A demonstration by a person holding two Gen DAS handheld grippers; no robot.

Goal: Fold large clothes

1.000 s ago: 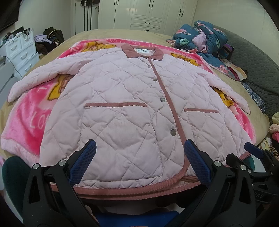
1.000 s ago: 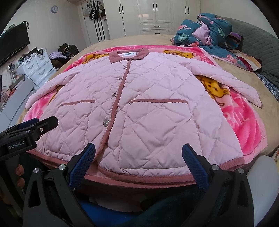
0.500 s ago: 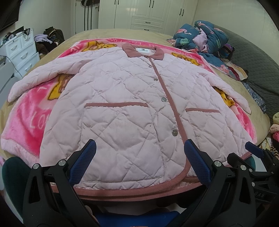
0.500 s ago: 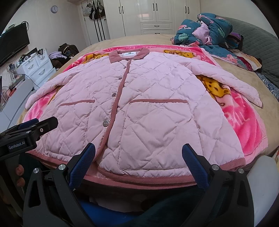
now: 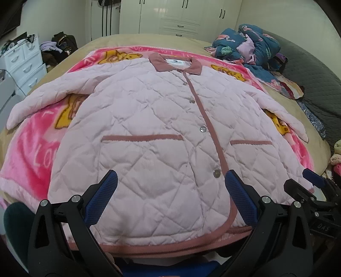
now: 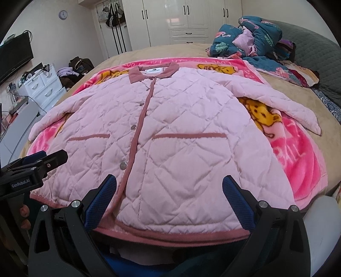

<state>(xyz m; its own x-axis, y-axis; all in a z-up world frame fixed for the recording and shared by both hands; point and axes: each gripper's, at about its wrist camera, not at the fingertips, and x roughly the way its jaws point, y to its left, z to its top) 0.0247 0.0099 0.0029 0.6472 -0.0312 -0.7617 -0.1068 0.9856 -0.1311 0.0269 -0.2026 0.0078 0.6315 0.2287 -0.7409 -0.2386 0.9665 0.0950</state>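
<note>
A pink quilted jacket with dusty-rose trim lies flat and buttoned on a pink cartoon blanket, collar far, hem near, both sleeves spread out. It also shows in the right wrist view. My left gripper is open and empty, just above the near left half of the hem. My right gripper is open and empty, just above the near right half of the hem. The right gripper also shows at the right edge of the left wrist view, and the left gripper at the left edge of the right wrist view.
The blanket covers a tan bed. A heap of blue patterned bedding lies at the far right. White drawers and a TV stand to the left, wardrobes at the back.
Both grippers have crept slightly forward over the hem. The jacket has not moved.
</note>
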